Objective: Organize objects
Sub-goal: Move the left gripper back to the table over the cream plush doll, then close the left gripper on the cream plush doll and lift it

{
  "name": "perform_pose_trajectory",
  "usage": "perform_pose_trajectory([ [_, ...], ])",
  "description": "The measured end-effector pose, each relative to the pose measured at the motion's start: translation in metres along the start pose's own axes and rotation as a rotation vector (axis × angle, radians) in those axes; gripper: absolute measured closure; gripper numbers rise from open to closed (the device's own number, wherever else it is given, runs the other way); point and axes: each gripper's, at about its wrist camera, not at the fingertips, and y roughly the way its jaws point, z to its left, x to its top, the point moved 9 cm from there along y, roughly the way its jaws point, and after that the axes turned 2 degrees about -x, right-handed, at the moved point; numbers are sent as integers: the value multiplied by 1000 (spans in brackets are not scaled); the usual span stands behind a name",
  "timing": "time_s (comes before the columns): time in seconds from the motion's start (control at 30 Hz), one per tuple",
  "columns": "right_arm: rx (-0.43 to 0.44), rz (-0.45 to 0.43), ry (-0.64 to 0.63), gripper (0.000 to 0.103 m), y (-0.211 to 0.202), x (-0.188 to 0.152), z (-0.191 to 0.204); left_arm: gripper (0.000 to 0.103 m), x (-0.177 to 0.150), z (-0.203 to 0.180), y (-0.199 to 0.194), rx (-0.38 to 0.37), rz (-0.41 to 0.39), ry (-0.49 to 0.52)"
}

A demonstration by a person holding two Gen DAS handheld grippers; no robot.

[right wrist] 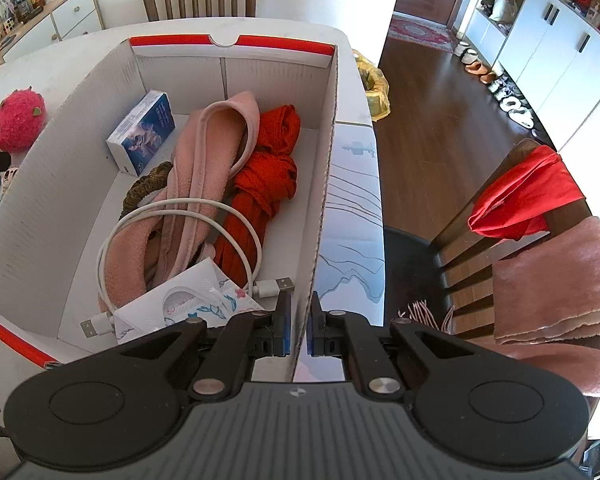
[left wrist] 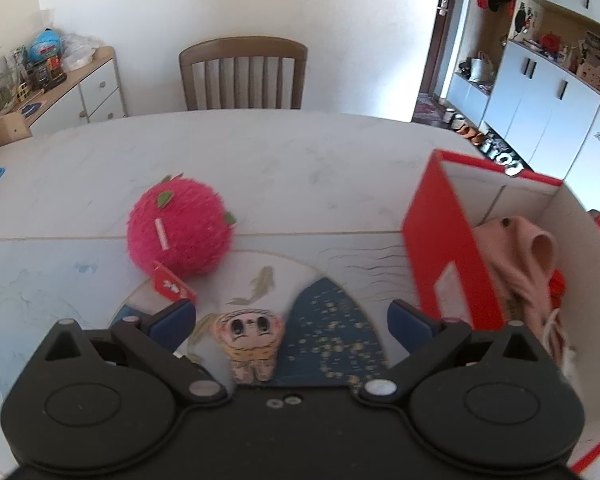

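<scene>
The left gripper (left wrist: 290,318) stands spread wide, its blue-padded fingers (left wrist: 176,316) well apart and gripping nothing, above a small flat cartoon-faced figure (left wrist: 252,344) that lies on the illustrated blue-and-white table mat (left wrist: 40,280) between the jaws; whether a pad touches it cannot be told. Just beyond the left finger sits a fuzzy pink ball-shaped plush with green leaves (left wrist: 180,228), a red tag (left wrist: 172,284) at its base, straddling the mat's far edge and the white marble-look table (left wrist: 260,160). To the right rises the red outer wall of the white corrugated cardboard box with red trim (left wrist: 448,248), close beside the right finger. The right gripper (right wrist: 299,328) is pressed nearly together, pinching the box's thin right-hand wall (right wrist: 324,184) near its close corner, one pad inside and one outside. Inside the box lie a pink fleece garment (right wrist: 204,160), a crumpled orange-red cloth (right wrist: 268,168), a small blue-and-white carton (right wrist: 144,132) leaning at the far left, a coiled white USB cable (right wrist: 112,240), a brown scrunchie (right wrist: 144,190) and a printed white packet (right wrist: 180,304). Open tabletop spreads behind the plush toward a wooden slat-back chair (left wrist: 244,76); right of the box only a narrow strip of mat remains before the table edge and dark wooden floor (right wrist: 428,120).
</scene>
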Motion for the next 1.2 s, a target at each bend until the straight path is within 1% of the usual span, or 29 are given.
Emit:
perform_pose_trajectory([
  [0.2, -10, 3, 6, 96, 1, -1, -1, 2, -12, 13, 23, 19, 13, 10],
  [0.33, -13, 2, 7, 96, 0, -1, -2, 3, -16, 14, 33, 19, 19, 17],
  [0.4, -12, 5, 11, 96, 1, -1, -2, 6, -18, 14, 37, 30, 20, 32],
  [0.47, -13, 6, 12, 96, 0, -1, -2, 12, -21, 15, 43, 38, 31, 43],
  [0.57, -13, 9, 14, 96, 1, -1, -2, 17, -25, 19, 51, 54, 49, 44],
  [0.6, -12, 10, 14, 96, 1, -1, -2, 17, -25, 20, 53, 56, 54, 40],
  [0.73, -12, 14, 12, 96, 2, -1, -1, 27, -28, 21, 60, 53, 70, 39],
  [0.8, -10, 14, 13, 96, 3, -1, -1, 29, -29, 21, 61, 54, 72, 40],
  [0.87, -10, 14, 13, 96, 3, -1, -1, 35, -29, 21, 61, 54, 72, 36],
  [0.9, -10, 14, 13, 96, 3, -1, -1, 37, -29, 22, 61, 57, 71, 34],
  [0.93, -10, 14, 13, 96, 3, -1, -1, 41, -29, 22, 60, 60, 70, 33],
  [0.97, -10, 13, 13, 96, 3, -1, -1, 47, -30, 22, 61, 59, 72, 34],
  [1.0, -10, 13, 13, 96, 3, -1, -1, 50, -30, 22, 61, 59, 75, 36],
  [1.2, -5, 12, 16, 96, 3, -1, -1, 53, -29, 23, 53, 57, 60, 29],
])
